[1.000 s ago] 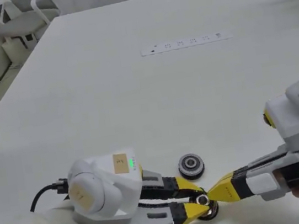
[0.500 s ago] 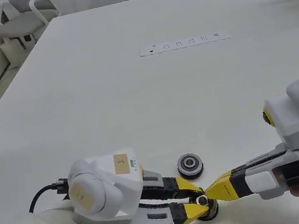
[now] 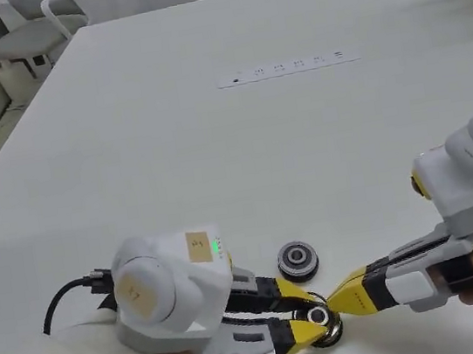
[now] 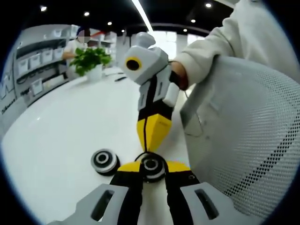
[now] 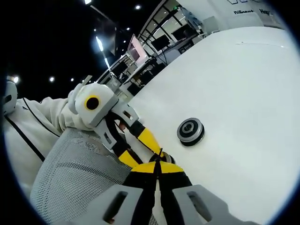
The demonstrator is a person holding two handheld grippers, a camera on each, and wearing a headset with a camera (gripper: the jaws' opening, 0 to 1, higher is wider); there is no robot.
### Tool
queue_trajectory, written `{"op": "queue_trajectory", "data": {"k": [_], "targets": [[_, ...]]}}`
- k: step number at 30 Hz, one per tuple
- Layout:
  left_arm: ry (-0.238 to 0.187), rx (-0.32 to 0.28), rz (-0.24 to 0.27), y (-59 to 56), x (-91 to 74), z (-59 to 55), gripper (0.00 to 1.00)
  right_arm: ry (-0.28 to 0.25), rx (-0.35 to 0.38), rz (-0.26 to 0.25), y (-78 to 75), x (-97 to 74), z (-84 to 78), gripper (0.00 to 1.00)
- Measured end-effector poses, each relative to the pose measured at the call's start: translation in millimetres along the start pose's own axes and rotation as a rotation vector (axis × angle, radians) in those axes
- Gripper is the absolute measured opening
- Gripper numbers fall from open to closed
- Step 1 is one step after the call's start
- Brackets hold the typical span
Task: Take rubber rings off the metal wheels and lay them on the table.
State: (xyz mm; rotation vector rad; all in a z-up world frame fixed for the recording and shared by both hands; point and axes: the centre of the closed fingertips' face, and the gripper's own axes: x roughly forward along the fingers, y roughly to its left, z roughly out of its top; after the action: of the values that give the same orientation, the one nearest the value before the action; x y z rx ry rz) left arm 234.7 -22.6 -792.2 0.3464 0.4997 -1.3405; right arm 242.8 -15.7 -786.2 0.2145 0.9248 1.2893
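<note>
Metal wheel (image 4: 152, 168) sitting clamped in left gripper (image 3: 315, 315) at table's (image 3: 216, 153) near edge | right gripper (image 5: 159, 163), jaws pinched together, touching its rim | second wheel (image 3: 297, 259) lying just beside

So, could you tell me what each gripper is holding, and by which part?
The left gripper clamps a metal wheel by its rim. The right gripper, jaws shut, touches that wheel's edge; whether it grips anything is unclear.
</note>
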Motion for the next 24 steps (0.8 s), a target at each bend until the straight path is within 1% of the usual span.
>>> {"op": "queue_trajectory", "data": {"k": [2, 4, 7, 10, 12, 14, 17, 20, 24], "targets": [[0.008, 0.008, -0.012, -2.2, -1.0, 0.6, 0.22, -0.003, 0.0, -0.001, -0.1, -0.8, 0.8, 0.0], [0.011, 0.029, -0.021, -5.0, -1.9, 3.4, 0.24, -0.008, 0.001, -0.004, -1.0, -2.3, 2.3, 0.0], [0.005, 0.053, -0.029, -7.6, -3.8, 9.5, 0.26, -0.028, 0.008, -0.007, -1.6, -5.6, 6.5, 0.0], [-0.003, 0.06, -0.033, -7.9, -6.7, 13.7, 0.28, -0.039, 0.008, -0.012, -1.9, -8.0, 9.1, 0.0], [-0.013, 0.06, -0.037, -7.0, -10.7, 17.0, 0.32, -0.045, 0.009, -0.014, -1.8, -9.2, 10.4, 0.0], [-0.027, 0.053, -0.026, -4.0, -15.6, 20.7, 0.35, -0.047, 0.005, -0.016, -1.0, -10.1, 11.2, 0.0], [-0.034, 0.048, -0.023, -2.8, -22.3, 23.1, 0.38, -0.051, -0.001, -0.016, 0.3, -11.4, 12.8, 0.0], [-0.031, 0.068, -0.001, 0.1, -30.8, 24.3, 0.42, -0.057, -0.008, -0.021, 0.9, -13.8, 14.9, 0.0], [-0.034, 0.074, 0.014, 2.2, -36.6, 28.1, 0.46, -0.069, -0.009, -0.027, 0.6, -17.1, 18.2, 0.0]]}}
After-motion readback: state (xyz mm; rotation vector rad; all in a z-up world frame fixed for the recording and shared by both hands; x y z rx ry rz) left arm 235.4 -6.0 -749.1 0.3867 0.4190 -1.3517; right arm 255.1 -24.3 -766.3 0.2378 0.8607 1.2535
